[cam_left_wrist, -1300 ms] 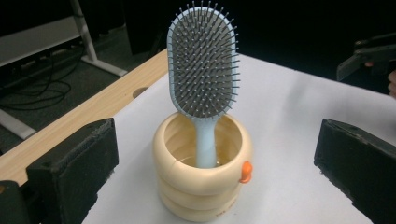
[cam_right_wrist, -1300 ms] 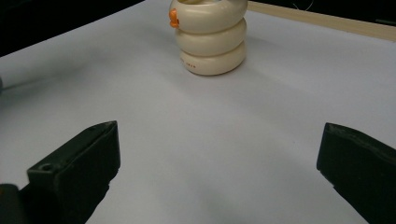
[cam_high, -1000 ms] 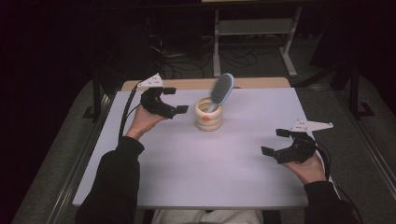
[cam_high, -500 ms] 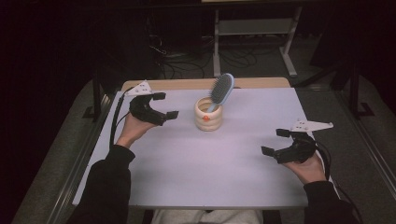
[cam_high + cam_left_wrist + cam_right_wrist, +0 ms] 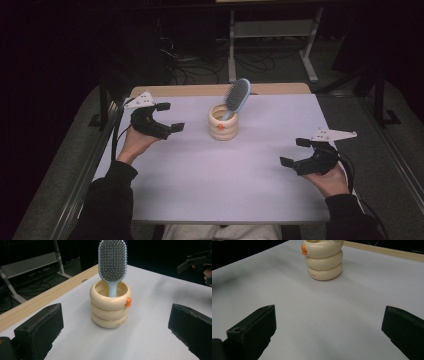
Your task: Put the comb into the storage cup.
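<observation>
Both sets of fingers are spread wide and grasp nothing; my left gripper [image 5: 165,119] sits near the ringed cream holder [image 5: 223,122], my right gripper [image 5: 300,152] well apart from it. The blue hairbrush [image 5: 236,96] stands handle-down in that holder on the tabletop [image 5: 210,185], leaning; its heavy head could, I judge, tip the holder if a finger [image 5: 40,330] clips it.

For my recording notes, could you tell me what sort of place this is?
Probably a lab or workshop: a white-topped table in a dark room, loose cables on the floor, a metal stand behind.
</observation>
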`<action>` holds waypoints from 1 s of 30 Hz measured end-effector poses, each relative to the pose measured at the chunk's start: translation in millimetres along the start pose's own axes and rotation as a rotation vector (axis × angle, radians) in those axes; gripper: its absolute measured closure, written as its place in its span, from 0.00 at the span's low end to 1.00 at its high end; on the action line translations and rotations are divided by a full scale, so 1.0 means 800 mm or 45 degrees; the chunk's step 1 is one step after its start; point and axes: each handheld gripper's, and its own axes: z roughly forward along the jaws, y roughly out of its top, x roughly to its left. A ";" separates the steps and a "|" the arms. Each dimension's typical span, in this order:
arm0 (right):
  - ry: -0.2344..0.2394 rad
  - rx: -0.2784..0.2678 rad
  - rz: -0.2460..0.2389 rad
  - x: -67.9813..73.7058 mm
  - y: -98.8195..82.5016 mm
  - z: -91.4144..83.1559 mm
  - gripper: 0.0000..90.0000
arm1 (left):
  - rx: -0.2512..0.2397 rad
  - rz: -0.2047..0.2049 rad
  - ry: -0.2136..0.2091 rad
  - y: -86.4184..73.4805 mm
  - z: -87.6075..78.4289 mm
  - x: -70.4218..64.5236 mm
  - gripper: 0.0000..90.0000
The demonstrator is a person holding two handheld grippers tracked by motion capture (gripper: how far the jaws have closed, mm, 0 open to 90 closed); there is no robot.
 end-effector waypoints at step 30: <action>-0.009 0.004 0.008 0.001 -0.003 0.000 0.00 | -0.061 -0.117 0.104 -0.076 -0.068 0.009 0.00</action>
